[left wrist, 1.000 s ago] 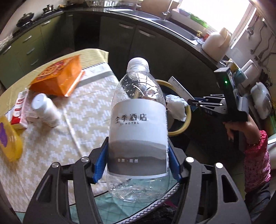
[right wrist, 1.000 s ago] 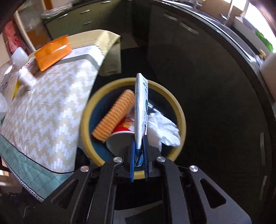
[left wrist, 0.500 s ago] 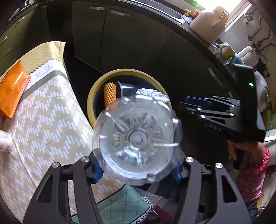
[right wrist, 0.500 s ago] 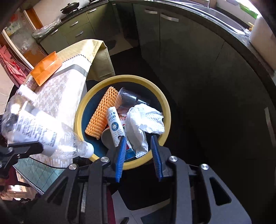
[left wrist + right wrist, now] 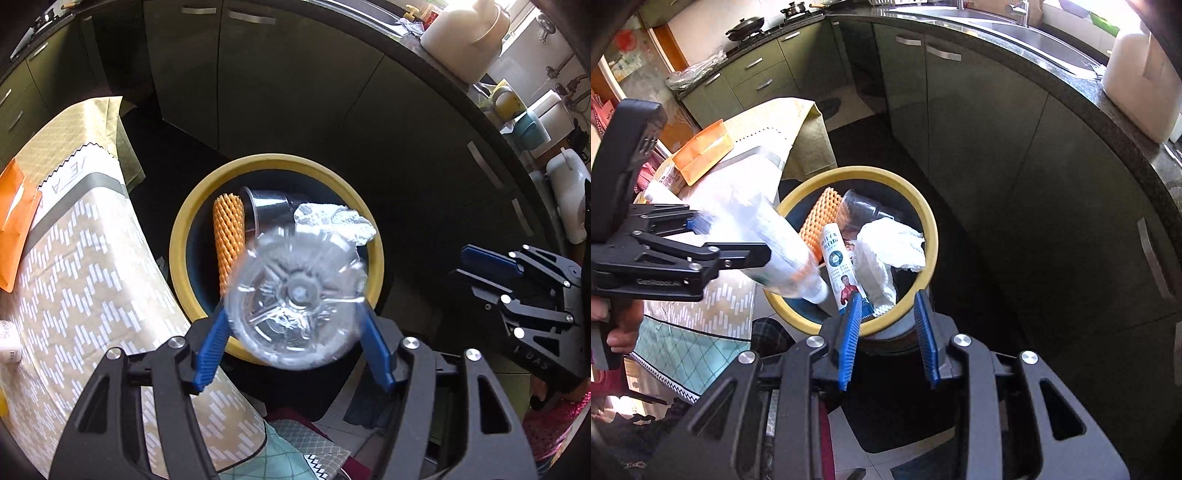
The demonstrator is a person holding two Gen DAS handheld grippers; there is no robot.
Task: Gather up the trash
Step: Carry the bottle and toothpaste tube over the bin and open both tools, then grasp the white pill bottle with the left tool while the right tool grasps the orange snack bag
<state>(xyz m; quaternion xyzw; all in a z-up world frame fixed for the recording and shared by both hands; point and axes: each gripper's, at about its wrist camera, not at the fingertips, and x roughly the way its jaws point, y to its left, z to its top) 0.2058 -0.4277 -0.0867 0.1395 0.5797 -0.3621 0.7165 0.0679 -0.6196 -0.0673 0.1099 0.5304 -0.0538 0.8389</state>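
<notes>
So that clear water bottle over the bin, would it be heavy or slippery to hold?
The water bottle looks empty, so probably light. Its thin clear plastic likely dents easily. Being round and smooth, it could slip or roll.

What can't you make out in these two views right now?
- Left wrist: the clear bottle hides the near part of the bin's contents.
- Right wrist: the bottle is motion-blurred, so its label is unreadable.
- Whether the left tool has let go: unclear.
- Tube print: too small.
</notes>
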